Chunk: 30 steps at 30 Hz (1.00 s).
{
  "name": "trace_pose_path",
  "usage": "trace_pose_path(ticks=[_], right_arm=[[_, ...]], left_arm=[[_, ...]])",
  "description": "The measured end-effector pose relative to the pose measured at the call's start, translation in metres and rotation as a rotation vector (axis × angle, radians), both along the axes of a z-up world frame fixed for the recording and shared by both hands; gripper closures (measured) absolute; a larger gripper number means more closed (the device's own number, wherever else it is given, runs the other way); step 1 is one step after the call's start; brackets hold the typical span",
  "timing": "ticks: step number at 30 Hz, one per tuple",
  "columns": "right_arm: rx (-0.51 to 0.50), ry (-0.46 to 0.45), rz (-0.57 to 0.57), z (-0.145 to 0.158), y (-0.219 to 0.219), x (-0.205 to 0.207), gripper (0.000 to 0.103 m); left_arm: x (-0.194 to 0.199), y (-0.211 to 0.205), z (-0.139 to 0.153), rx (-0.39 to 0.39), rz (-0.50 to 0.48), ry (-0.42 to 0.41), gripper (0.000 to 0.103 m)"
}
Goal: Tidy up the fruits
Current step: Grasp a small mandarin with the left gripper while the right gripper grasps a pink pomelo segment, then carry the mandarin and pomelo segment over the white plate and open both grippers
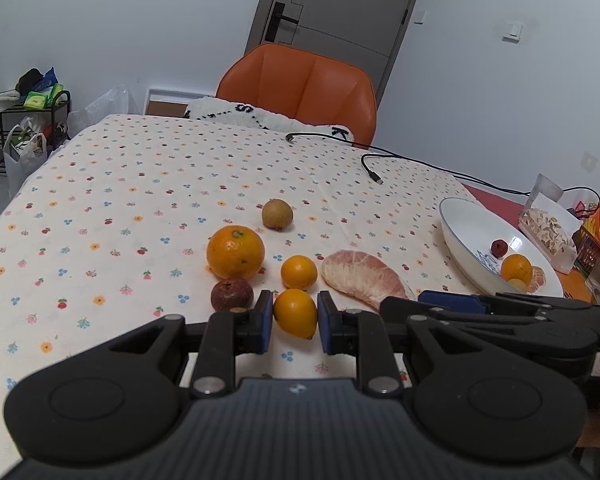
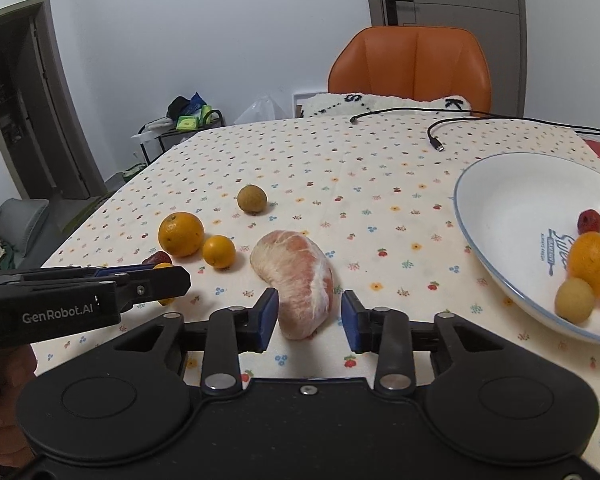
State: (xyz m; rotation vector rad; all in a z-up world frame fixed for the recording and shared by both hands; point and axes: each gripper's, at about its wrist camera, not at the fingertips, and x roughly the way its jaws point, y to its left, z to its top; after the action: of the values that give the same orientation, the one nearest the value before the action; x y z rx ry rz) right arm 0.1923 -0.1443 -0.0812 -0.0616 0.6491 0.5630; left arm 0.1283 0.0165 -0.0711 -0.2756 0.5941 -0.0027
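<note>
Right now the left gripper (image 1: 295, 322), bottom centre of the left wrist view, is clamped on a small orange fruit (image 1: 295, 312) resting on the floral cloth (image 1: 140, 200). Right gripper (image 2: 309, 316), lower centre of its view, straddles the pomelo segment (image 2: 296, 280): left pad touching, right pad apart, no grip. Bowl (image 2: 500, 216) w/ fruit sits at right edge.

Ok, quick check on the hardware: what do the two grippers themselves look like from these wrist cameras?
Both match: the left gripper and right gripper are matte black plastic, each with two rounded lobes, a ribbed centre plate, silver pivot pins on black linkage bars, and blue pads on the fingers. Seen from the right wrist, the left gripper's side carries white "GenRobot.AI" lettering. No cables or sleeves show on them.
</note>
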Motion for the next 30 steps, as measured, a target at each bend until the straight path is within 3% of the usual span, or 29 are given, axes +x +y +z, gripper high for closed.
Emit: trace_pose_path(ticks=[2, 12, 17, 30], right_arm=[[0.002, 0.0, -0.003, -0.002, 0.002, 0.003, 0.057], [-0.013, -0.035, 0.031, -0.005, 0.017, 0.015, 0.056], [-0.045, -0.045, 0.062, -0.004, 0.023, 0.011, 0.065], [0.001, -0.11, 0.02, 0.021, -0.007, 0.002, 0.065]], left_arm=[[0.0, 0.001, -0.001, 0.0, 0.004, 0.003, 0.081], [0.004, 0.004, -0.001, -0.002, 0.01, 0.01, 0.081], [0.004, -0.002, 0.003, 0.005, 0.001, 0.003, 0.081], [0.014, -0.028, 0.018, 0.028, -0.045, -0.035, 0.081]])
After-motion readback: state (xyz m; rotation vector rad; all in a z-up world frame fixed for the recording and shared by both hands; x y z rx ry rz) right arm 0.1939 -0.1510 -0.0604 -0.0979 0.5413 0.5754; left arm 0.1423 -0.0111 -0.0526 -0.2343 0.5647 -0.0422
